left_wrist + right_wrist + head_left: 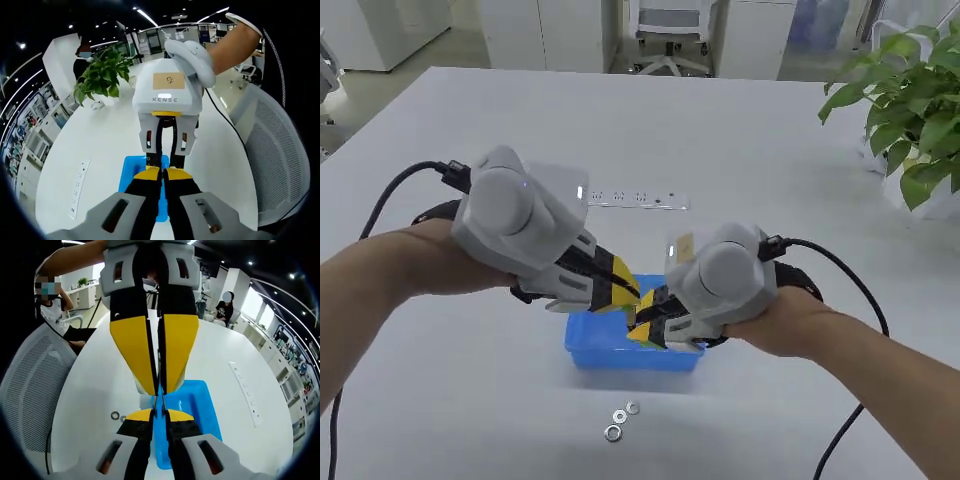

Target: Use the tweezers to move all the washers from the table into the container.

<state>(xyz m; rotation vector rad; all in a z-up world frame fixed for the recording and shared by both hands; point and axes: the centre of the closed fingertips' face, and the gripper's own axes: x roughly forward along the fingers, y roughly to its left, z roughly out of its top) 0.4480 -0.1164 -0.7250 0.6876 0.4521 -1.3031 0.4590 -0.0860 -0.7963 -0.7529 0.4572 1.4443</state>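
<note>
A shallow rectangular container of smooth blue plastic [620, 355] is placed on the matte white worktop [440, 400], and both tools are held tip to tip directly above it. The left gripper [618, 290], a grey moulded shell with black fingers ending in flat yellow wedge-shaped pads, is seen with its pads pressed together; in the left gripper view hardly any gap is left between them [163, 174]. The right gripper [645, 325], of the same build, is pointed against it, and its yellow tips [160, 415] are drawn close with a narrow slit. A thin dark line is seen in this slit, too fine to be named, so it cannot be told whether something is pinched there. Three small round metal washers [620, 416], shiny and ring-shaped, are lying close together on the worktop near the front wall of the container, outside it. A long flat white power strip [635, 198] is lying behind the container, and a leafy green plant [910, 90] is standing at the right edge.
</note>
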